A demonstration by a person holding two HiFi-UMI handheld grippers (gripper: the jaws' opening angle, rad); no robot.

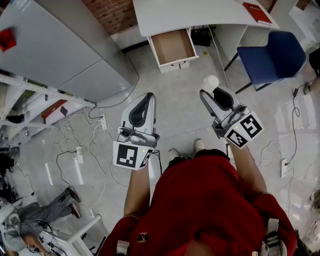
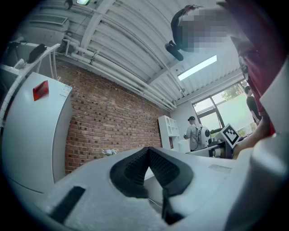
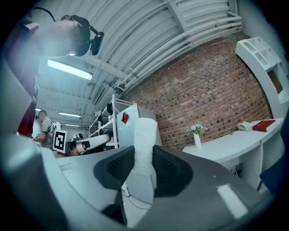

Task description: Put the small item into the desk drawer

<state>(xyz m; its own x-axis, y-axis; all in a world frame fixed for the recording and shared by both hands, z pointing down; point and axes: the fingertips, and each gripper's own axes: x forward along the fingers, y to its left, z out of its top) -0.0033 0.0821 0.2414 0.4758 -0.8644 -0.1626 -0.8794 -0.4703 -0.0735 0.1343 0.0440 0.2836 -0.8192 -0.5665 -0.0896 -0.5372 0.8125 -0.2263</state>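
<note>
Drawer (image 1: pixel 172 46) lies open well ahead, slightly left of my right gripper (image 3: pixel 143 158), whose jaws clamp the white item (image 3: pixel 145 133) end-up; my left gripper (image 2: pixel 148 154) has its jaws together, empty.

The floor (image 1: pixel 185 107) ahead of both hand-held grippers lies bare up to the open drawer (image 1: pixel 172 46), which is pulled out from under the bench (image 1: pixel 200 15) with its top uncovered. The small item (image 1: pixel 211 81) juts ahead of the right hand-held gripper (image 1: pixel 214 93). A blue chair (image 1: pixel 272 57) stands ahead to its right. Left of the left hand-held gripper (image 1: pixel 146 98), a grey cabinet (image 1: pixel 65 50) and floor cables (image 1: pixel 95 127) crowd the way.
</note>
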